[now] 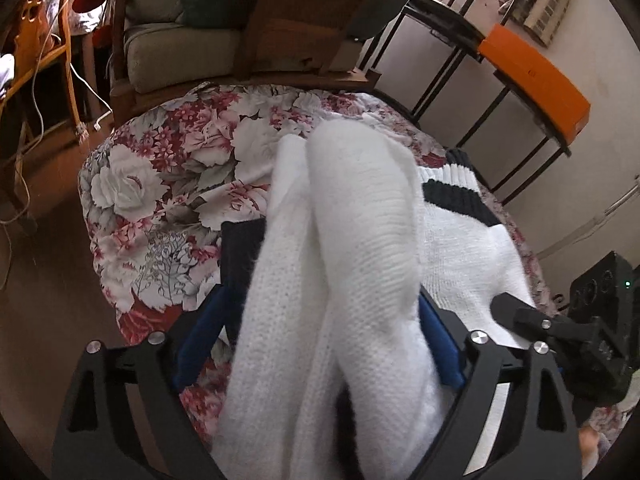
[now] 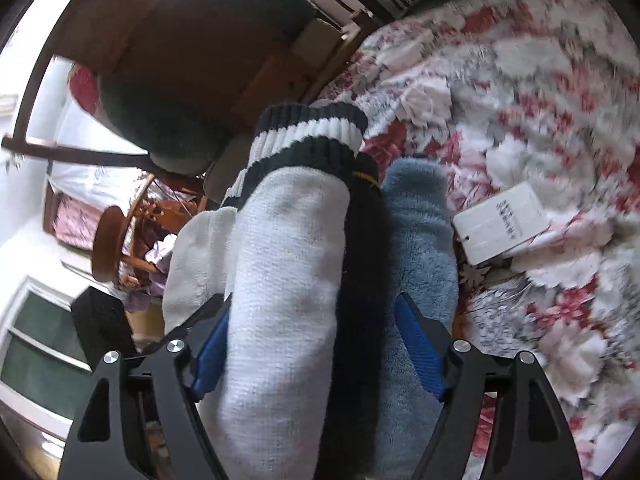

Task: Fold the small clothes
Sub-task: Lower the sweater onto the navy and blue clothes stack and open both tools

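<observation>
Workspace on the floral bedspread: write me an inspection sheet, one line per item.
Surface: pink-and-white floral bedspread, rumpled.
Job's things: white knitted socks with navy-striped cuffs; a black sock and a blue fleecy sock bunched with one white sock.
Clutter: white paper tag lying on the bedspread.
Grippers: left tongs shut on the white socks; right tongs shut on the mixed bunch.
Cables: white cords hanging by the rattan chair.
Surroundings: beige cushioned armchair, orange box on a black metal rack.
</observation>
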The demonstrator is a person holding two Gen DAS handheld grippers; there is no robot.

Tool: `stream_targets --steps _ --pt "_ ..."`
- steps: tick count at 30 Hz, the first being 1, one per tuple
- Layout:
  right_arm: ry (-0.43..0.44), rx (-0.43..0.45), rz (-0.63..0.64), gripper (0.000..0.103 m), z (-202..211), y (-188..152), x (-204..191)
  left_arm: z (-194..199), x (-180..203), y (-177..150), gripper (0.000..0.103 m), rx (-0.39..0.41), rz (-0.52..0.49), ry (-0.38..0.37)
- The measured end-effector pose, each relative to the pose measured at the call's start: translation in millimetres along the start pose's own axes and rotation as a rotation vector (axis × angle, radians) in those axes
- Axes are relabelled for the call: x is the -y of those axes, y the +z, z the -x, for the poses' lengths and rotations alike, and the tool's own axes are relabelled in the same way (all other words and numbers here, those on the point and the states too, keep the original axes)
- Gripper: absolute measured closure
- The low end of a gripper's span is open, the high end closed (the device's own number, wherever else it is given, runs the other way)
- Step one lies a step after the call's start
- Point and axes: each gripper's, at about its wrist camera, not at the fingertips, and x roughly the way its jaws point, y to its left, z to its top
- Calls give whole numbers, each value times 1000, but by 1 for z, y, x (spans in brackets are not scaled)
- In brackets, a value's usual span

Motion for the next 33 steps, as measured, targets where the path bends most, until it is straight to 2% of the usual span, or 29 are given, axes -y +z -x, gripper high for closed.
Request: stream_targets --steps 5,7,9,11,14,17,18,19,21,23,26,29,33 --pt "-77 99 158 29 45 -7 -35 60 6 -1 20 89 -62 38" --pt "-106 154 240 37 65 -16 -51 76 8 -3 20 102 -82 48" --pt "-116 192 305 53 79 -28 -63 83 12 -11 20 101 -112 64" --pt "-119 182 364 60 82 -44 -72 82 16 -20 19 91 -143 75" --pt "-165 115 401 70 63 -60 -67 70 19 -35 16 73 -155 90" --pt "-236 74 426 69 48 -76 -56 52 7 -48 7 35 -102 97" --pt "-250 53 432 64 43 -81 -52 46 2 -50 4 25 -88 93" --pt "-250 26 417 62 38 -85 -44 39 -4 -56 4 10 -69 81" --pt "-180 -18 329 59 31 -90 -27 32 -15 -66 4 -7 -37 54" --pt "-156 -23 307 56 29 -94 -23 32 -22 -72 4 -3 -30 46" --pt "-153 -28 326 56 26 -98 -29 32 -28 -74 4 -9 -13 50" --pt "-140 -23 336 53 35 -94 -33 40 -26 -70 4 -5 -16 39" --pt "-163 4 388 50 50 -87 -41 51 -18 -55 4 10 -54 36"
